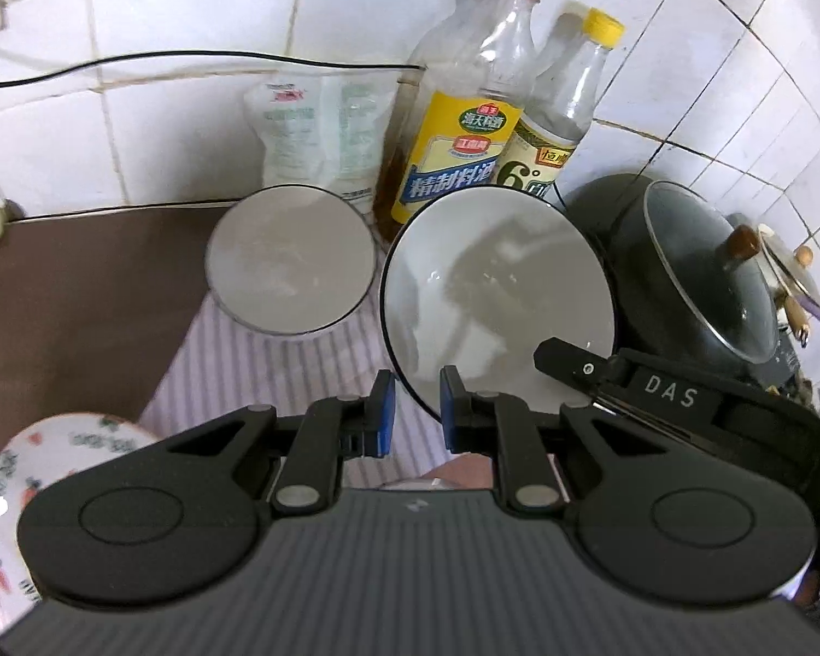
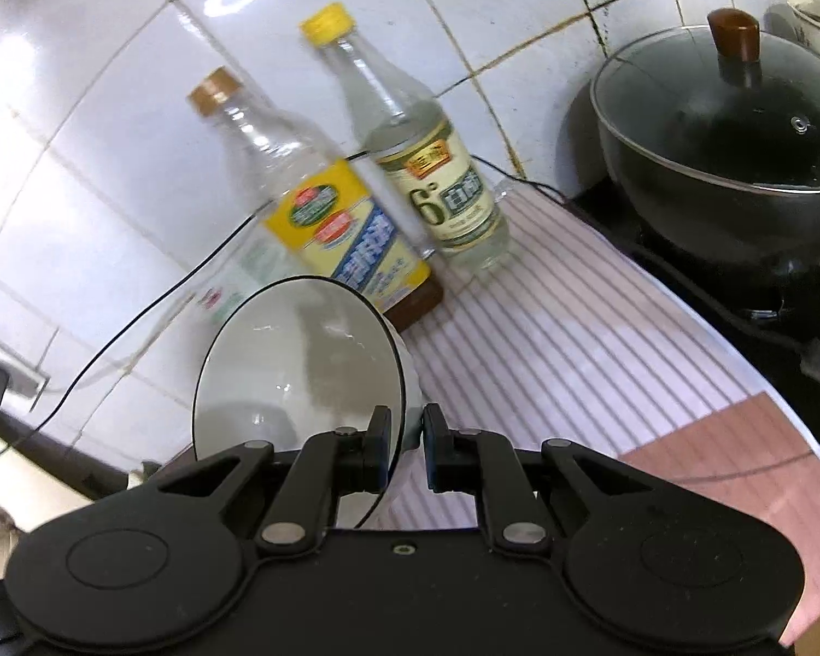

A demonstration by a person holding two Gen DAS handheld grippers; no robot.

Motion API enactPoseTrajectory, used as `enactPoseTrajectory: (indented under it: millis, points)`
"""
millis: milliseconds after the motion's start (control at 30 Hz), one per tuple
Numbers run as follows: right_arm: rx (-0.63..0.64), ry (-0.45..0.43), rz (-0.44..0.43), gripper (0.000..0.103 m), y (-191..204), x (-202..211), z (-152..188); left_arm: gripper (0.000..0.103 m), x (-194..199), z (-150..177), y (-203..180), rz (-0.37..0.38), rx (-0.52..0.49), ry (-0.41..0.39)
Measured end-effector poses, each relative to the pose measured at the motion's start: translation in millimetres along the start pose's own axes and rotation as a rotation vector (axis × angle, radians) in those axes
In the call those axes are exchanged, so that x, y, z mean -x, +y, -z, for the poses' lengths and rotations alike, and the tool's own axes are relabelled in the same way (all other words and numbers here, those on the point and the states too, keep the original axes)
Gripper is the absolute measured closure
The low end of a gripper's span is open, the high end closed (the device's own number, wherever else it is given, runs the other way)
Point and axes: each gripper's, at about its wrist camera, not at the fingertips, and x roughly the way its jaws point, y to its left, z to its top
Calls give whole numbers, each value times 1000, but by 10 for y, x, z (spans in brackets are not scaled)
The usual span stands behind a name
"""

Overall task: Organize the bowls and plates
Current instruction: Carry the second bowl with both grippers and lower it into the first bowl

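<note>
A white bowl with a dark rim is held tilted above the striped cloth. My right gripper is shut on its rim; the bowl also shows in the right wrist view. My right gripper also shows in the left wrist view, at the bowl's right edge. My left gripper is open and empty, just in front of the bowl's near rim. A second white bowl sits on the cloth to the left. A carrot-patterned dish lies at the lower left.
Two bottles and a white pouch stand against the tiled wall. A black pot with a glass lid sits at the right. A black cable runs along the wall. The striped cloth covers the brown counter.
</note>
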Motion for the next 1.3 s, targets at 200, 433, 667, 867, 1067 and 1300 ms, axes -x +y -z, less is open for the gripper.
enactPoseTrajectory:
  millis: [200,433,667,867,1067,1300]
  points:
    - [14,12,-28,87,136,247,210,88,314,193,124,-7,3,9]
    - [-14,43,-53,87,85,459,469,88,499,470,166,-22,-22,29]
    - [-41,81,-44,87,-43,510,665,88,486,694,165,-30,-43,71]
    - [20,84,18,87,-25,544,779,88,396,828,161,-28,-37,120]
    - [72,101,52,87,-10,499,891,88,331,921,203,-47,-27,159]
    - [183,103,117,87,68,471,972,88,252,961,194,-52,-26,194]
